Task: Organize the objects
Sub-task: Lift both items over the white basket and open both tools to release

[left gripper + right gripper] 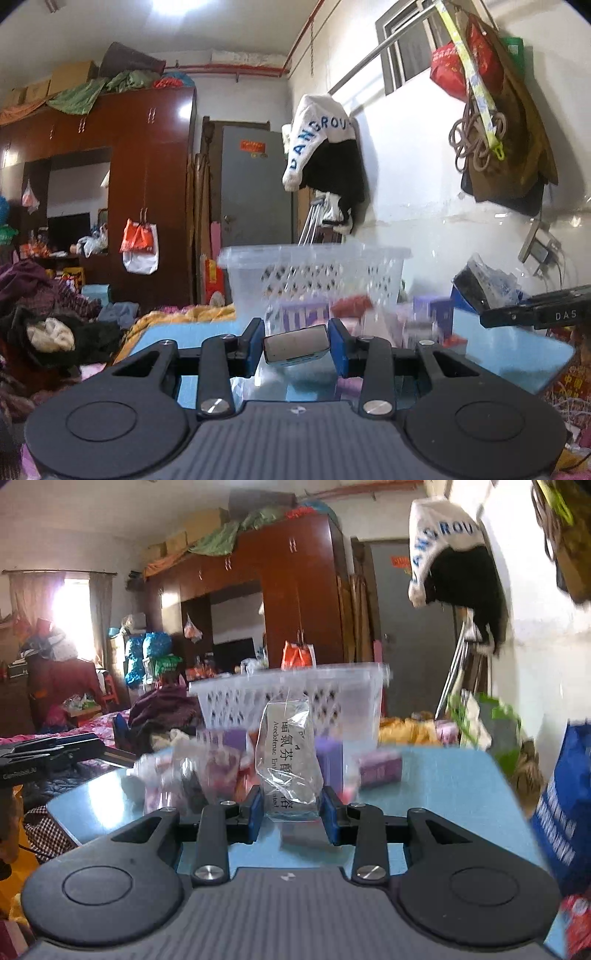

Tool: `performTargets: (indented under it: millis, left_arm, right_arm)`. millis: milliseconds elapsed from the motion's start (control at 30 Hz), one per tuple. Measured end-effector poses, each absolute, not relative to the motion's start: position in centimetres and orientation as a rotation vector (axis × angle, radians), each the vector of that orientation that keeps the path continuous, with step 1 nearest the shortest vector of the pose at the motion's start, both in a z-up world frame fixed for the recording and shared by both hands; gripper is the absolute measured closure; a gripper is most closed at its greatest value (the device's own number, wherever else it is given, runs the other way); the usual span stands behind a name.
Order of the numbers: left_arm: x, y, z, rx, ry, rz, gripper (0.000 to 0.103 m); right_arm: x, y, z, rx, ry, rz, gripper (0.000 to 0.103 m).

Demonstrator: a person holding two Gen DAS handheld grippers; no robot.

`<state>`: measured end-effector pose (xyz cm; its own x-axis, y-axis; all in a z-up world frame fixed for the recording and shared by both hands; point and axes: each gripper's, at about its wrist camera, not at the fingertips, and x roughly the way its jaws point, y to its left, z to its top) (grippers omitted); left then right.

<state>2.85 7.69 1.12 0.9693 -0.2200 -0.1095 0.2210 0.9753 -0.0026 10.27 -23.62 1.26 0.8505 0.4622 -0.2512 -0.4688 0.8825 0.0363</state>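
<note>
Right wrist view: my right gripper (291, 806) clamps a crinkly medicine packet (290, 753) above the bench (443, 794), near the basket (295, 698); my left gripper (296, 345) holds a small box (296, 349). Slick plastic could slip.

The white basket (291, 698) and boxes (380, 768) block the table's (443, 797) far side; its near right stays bare.

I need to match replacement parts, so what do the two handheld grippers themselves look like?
Both look alike. The left gripper and right gripper each have blue rectangular finger pads on matte black linkage arms with silver screw heads, two round black discs at the base, and a ribbed dark grey body with a small white logo. Seen side-on from the left view, the right gripper shows white letters "DAS". No cables or sleeves show.
</note>
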Motion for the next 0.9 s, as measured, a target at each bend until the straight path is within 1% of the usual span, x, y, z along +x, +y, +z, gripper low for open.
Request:
performTargets:
  millis: [200, 300, 433, 500, 600, 633, 667, 700, 733, 767, 800, 833, 900]
  left_arm:
    - [7.8, 8.3, 4.9, -0.064, 0.095, -0.258, 0.062]
    - [11.1, 8.7, 7.3, -0.157, 0.084, -0.255, 0.062]
    - [17.9, 8.0, 9.9, -0.241, 0.162, -0.256, 0.062]
    - [20.8, 7.4, 10.2, -0.234, 0.207, -0.235, 0.062]
    - [23.6, 6.7, 9.5, -0.231, 0.282, -0.224, 0.061]
    - [24.4, 6.3, 9.2, -0.215, 0.304, -0.224, 0.061]
    - [24.7, 6.0, 9.1, -0.197, 0.315, -0.218, 0.057]
    - [25.0, 5.5, 8.9, -0.166, 0.33, -0.204, 0.042]
    - [24.8, 5.2, 8.7, -0.141, 0.332, -0.186, 0.035]
    - [24.2, 5.3, 8.7, -0.129, 0.318, -0.181, 0.029]
    - [23.0, 5.5, 8.7, -0.132, 0.278, -0.178, 0.029]
    - [21.3, 5.8, 8.8, -0.144, 0.22, -0.171, 0.029]
    - [18.1, 6.0, 8.6, -0.142, 0.168, -0.173, 0.019]
  right_arm:
    - [14.1, -21.3, 5.5, -0.088, 0.223, 0.484, 0.066]
    - [17.3, -19.5, 7.7, -0.098, 0.213, 0.474, 0.066]
    - [22.1, -17.2, 8.7, -0.158, 0.26, 0.432, 0.066]
    - [24.3, -16.1, 8.5, -0.18, 0.317, 0.424, 0.066]
    - [25.8, -15.7, 8.1, -0.196, 0.345, 0.412, 0.066]
    - [26.0, -15.7, 8.0, -0.202, 0.355, 0.414, 0.063]
    - [26.2, -15.7, 7.8, -0.206, 0.365, 0.408, 0.046]
    - [25.9, -15.9, 7.8, -0.205, 0.35, 0.389, 0.027]
    - [25.1, -16.4, 7.8, -0.201, 0.322, 0.375, 0.018]
    - [23.8, -17.0, 7.7, -0.19, 0.285, 0.373, 0.006]
    - [22.5, -17.7, 7.7, -0.174, 0.255, 0.382, 0.001]
    - [21.2, -18.6, 7.5, -0.148, 0.226, 0.393, 0.0]
    - [18.1, -20.6, 6.1, -0.083, 0.209, 0.418, 0.0]
